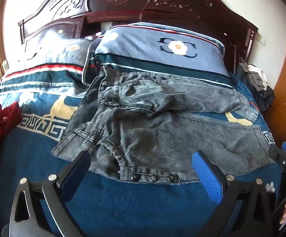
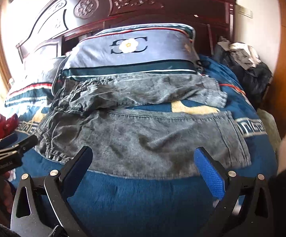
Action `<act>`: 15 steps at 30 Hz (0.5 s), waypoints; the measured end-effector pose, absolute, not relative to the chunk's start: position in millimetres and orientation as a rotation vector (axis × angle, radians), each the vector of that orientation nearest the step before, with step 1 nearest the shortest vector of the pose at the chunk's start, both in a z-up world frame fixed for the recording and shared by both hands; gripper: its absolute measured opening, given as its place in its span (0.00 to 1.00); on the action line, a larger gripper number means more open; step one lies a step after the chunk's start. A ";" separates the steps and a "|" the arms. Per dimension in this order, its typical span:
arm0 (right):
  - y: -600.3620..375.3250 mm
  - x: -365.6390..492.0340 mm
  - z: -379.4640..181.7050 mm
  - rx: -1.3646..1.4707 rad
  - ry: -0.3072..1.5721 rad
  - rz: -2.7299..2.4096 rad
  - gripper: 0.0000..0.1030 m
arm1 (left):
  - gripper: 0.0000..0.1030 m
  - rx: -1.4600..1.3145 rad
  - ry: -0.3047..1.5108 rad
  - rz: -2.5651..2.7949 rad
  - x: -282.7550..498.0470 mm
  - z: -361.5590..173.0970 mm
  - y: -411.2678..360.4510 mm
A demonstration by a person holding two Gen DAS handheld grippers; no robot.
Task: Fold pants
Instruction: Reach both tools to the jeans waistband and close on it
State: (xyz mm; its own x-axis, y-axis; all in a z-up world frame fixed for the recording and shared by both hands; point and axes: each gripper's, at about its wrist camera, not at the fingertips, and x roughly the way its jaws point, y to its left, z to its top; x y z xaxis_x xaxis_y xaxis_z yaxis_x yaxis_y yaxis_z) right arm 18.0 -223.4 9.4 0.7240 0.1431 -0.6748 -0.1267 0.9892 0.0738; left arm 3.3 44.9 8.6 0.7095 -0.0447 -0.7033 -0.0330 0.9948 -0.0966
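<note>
Jeans [image 1: 162, 122] flat on bed; both claws wide.

The pants [image 1: 162, 126] are washed grey denim, coarse and matt, with small shiny metal studs, lying on a fuzzy blue blanket [image 1: 135, 201] of soft plush cloth. Behind, the carved headboard [image 1: 123, 2] is dark, glossy lacquered wood. The fingers [image 2: 210, 175] carry dimpled blue rubbery pads on matt black frames.
</note>
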 end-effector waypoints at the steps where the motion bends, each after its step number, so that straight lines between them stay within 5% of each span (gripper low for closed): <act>1: -222.7 24.4 9.9 0.015 0.747 0.160 1.00 | 1.00 -0.112 0.782 -0.004 7.0 8.4 48.3; 15: -226.5 130.1 14.8 0.066 0.786 0.249 1.00 | 1.00 -0.140 0.849 0.069 114.3 8.0 111.0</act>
State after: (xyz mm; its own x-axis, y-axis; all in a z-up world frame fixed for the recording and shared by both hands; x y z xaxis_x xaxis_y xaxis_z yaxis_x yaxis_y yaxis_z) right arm 130.1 -226.5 14.8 0.6786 0.2464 -0.6919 -0.1975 0.9686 0.1511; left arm 114.3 111.0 8.0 0.6590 0.0054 -0.7521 -0.1168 0.9886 -0.0953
